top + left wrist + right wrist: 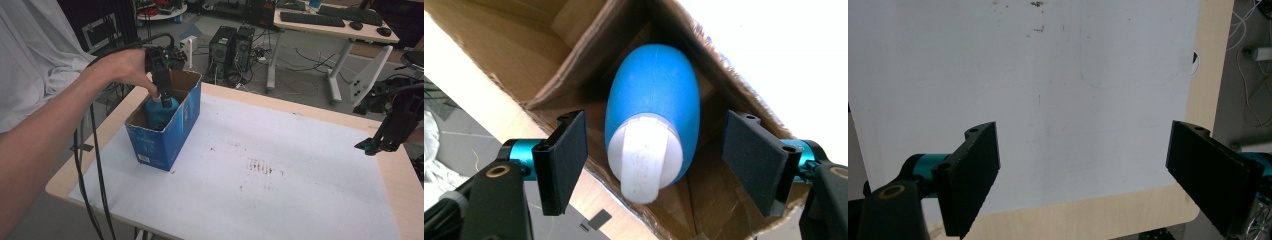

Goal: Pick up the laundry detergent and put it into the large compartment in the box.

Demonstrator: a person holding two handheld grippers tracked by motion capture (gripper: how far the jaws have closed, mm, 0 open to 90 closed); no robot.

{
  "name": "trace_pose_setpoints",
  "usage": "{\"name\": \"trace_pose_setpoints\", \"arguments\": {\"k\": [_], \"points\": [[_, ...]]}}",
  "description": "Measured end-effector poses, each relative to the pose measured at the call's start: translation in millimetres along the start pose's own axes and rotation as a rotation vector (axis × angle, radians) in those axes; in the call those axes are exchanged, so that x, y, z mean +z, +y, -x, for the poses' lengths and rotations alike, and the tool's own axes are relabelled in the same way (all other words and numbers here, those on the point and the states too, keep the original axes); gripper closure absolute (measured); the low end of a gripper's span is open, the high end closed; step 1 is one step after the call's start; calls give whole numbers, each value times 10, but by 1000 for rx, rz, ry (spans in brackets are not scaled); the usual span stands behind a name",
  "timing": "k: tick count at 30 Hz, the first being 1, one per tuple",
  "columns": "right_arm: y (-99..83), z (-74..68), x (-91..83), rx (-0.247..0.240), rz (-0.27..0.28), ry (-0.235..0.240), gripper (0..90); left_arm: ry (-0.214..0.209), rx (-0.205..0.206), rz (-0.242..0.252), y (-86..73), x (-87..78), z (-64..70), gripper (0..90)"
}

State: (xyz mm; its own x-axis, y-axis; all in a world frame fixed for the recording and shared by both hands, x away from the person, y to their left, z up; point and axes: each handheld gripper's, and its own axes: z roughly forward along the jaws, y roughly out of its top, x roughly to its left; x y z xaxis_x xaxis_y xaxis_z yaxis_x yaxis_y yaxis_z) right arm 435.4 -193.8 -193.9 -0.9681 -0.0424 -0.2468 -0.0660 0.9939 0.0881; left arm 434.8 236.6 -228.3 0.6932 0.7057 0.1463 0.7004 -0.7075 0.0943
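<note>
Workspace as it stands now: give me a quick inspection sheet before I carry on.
Surface: table under a white sheet with brown specks.
Job's things: blue bottle, white cap up, upright inside the open blue cardboard box.
Clutter: nothing seen.
Grippers: left gripper open, jaws either side of the bottle's cap, not touching; right gripper open above the sheet.
Cables: black cables hang off the table's left edge.
Surroundings: desk, keyboards, computer towers.

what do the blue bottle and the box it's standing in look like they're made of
Blue bottle: probably plastic, a smooth, faintly glossy blue body with a white cap, soft highlights and no seams visible.
Box: corrugated cardboard, raw brown and matte inside with frayed, torn edges, printed blue outside.
The left gripper has its jaws open on either side of the cap.
</note>
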Motion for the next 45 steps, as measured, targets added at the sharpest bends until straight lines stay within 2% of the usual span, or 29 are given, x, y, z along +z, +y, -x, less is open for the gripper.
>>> {"name": "trace_pose_setpoints", "arguments": {"k": [3,8,10,11,13,15,17,18,19,20,23,24,25,26,28,32,33,35,37,45], "points": [[-1,3,-1,-1,1,1,132,14,12,5,29,-97,24,270],[-2,5,3,2,0,3,132,37,60,21,119,-260,114,270],[-1,7,3,0,0,4,132,40,67,30,140,-287,141,270],[3,5,0,1,1,3,131,29,99,42,197,-353,220,238],[2,5,1,2,0,6,132,26,129,43,233,-386,278,232],[-1,3,3,2,-3,5,132,40,163,63,284,-442,363,205],[-3,4,3,2,-3,3,132,33,200,81,334,-491,445,190],[-3,3,2,2,-2,3,132,27,227,82,366,-517,500,181],[-3,3,2,2,-2,3,132,27,227,82,366,-517,500,174],[-2,3,-2,0,3,2,132,31,271,85,431,-559,608,173],[-5,0,-6,3,2,-2,131,37,301,89,483,-590,682,173],[-7,-1,-5,2,2,-3,132,33,333,92,546,-619,770,173],[-7,-1,-5,2,2,-3,132,33,333,92,546,-619,770,173],[-11,-1,-7,1,0,-2,132,28,356,101,593,-624,848,173],[-12,-3,-10,3,-1,-1,132,26,368,104,617,-618,886,173],[-18,0,-25,11,7,-4,131,31,434,91,722,-573,1044,173],[-18,0,-25,11,7,-4,131,31,434,91,722,-573,1044,173],[-12,7,-32,17,11,-6,132,28,481,92,803,-535,1150,173],[-1,6,-26,14,10,-5,131,23,509,98,841,-504,1219,173],[46,-6,-8,10,5,-7,132,3,579,105,923,-353,1425,173]]}}
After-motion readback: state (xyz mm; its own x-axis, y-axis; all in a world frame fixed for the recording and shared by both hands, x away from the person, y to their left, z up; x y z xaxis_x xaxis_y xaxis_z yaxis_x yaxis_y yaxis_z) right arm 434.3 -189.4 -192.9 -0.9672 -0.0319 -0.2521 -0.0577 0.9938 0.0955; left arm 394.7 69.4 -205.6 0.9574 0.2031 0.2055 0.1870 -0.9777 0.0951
